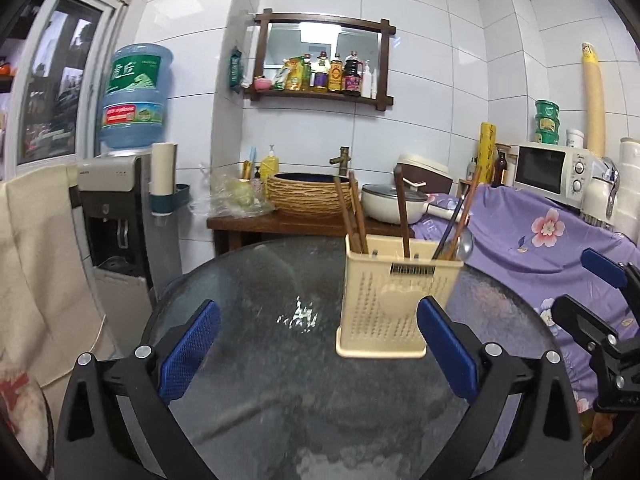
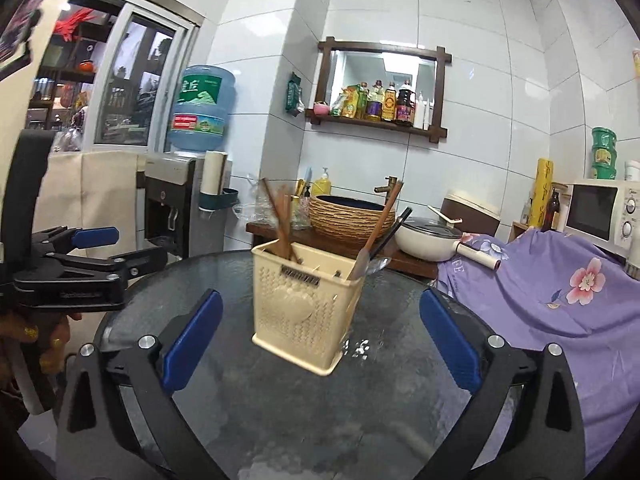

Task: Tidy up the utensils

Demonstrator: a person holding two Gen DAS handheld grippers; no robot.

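A cream perforated utensil holder (image 1: 384,304) (image 2: 304,312) stands upright on the round dark glass table (image 1: 248,280) (image 2: 400,360). Wooden chopsticks (image 1: 352,216) (image 2: 280,216) lean in its left section. A metal spoon (image 1: 466,244) and dark-handled utensils (image 2: 384,220) lean in its right section. My left gripper (image 1: 318,302) is open with nothing between its blue pads; the holder stands just ahead by the right pad. My right gripper (image 2: 320,293) is open too, and the holder stands ahead between its fingers, untouched. Each gripper also shows at the other view's edge (image 1: 580,284) (image 2: 136,246).
Behind the table is a wooden stand with a woven basin (image 1: 308,196) and a white lidded pan (image 1: 394,204). A water dispenser (image 1: 116,216) stands at the left. A purple floral cloth (image 1: 540,240) and a microwave (image 1: 548,172) are on the right. A hand (image 2: 52,344) holds the left gripper's handle.
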